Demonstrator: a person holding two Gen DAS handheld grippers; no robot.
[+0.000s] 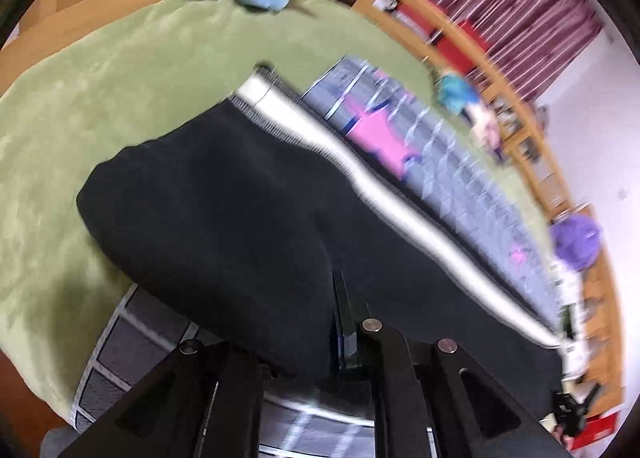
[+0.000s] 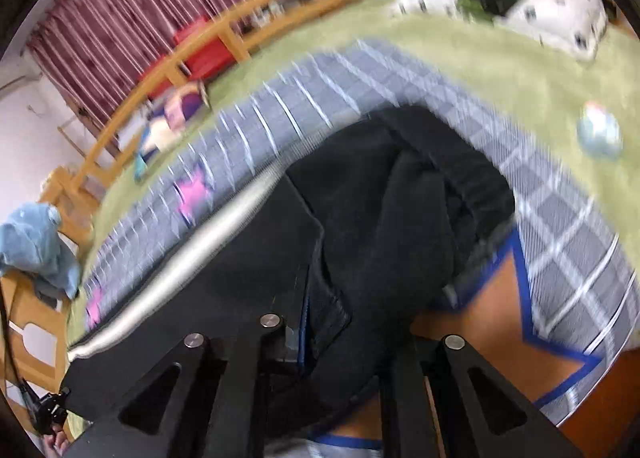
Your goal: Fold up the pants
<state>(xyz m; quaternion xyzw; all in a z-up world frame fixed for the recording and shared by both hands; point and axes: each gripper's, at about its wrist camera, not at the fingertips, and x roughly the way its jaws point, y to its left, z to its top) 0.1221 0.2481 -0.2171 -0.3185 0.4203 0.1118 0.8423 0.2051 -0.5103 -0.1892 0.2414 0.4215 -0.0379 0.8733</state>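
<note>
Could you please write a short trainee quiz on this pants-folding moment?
1. True or false: the left gripper is shut on the pants.
2. What colour is the stripe down the pants: A red, B white, C yellow?
3. Fill in: the pants lie over a checked grey cloth on a ____ blanket.

Key
1. True; black fabric is pinched between its fingers, and the right gripper grips the pants likewise.
2. B.
3. Green.
</note>
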